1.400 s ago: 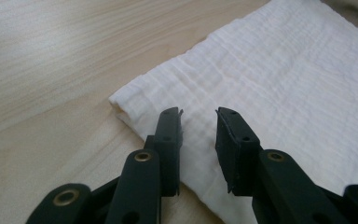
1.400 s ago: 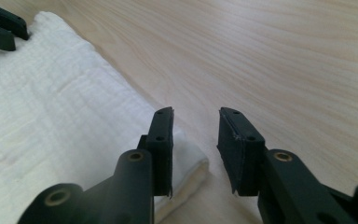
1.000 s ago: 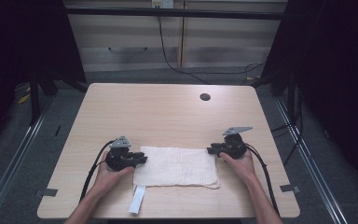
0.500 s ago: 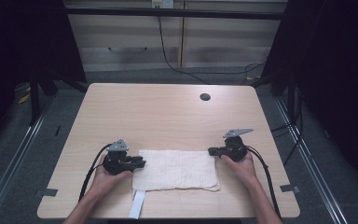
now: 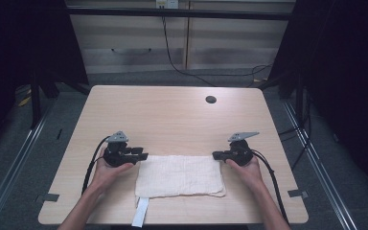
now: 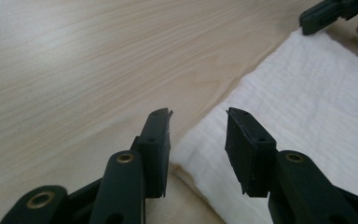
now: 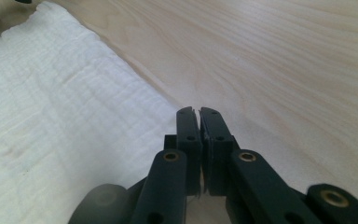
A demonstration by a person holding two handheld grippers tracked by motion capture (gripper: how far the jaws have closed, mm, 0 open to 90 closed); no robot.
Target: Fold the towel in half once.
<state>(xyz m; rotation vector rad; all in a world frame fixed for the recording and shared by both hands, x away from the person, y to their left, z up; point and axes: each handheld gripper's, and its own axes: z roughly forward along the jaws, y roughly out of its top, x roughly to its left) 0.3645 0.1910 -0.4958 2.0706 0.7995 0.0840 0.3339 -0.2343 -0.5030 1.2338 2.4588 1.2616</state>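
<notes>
A folded white cloth [image 5: 178, 176] lies flat near the table's front edge. My left gripper [image 5: 143, 155] is at its far left corner. Its jaws have just been opening and stand apart [image 6: 198, 119], with the cloth's corner [image 6: 200, 140] low between them and untouched. My right gripper [image 5: 215, 155] is at the far right corner. Its jaws are pressed together [image 7: 199, 112] where the cloth's edge [image 7: 74, 93] runs in under them, and a thin pale line shows between the pads. The right gripper's jaws also show far off in the left gripper view [image 6: 326, 14].
The cloth lies on a light wooden table [image 5: 172, 120] with a round cable hole [image 5: 211, 99] at the far right. A white strip [image 5: 141, 212] sticks out from under the cloth's front left corner over the table edge. Dark frame posts and floor surround the table.
The left gripper has shifted a little away from the person at the cloth's left corner. The right hand has stayed in place at the right corner.
</notes>
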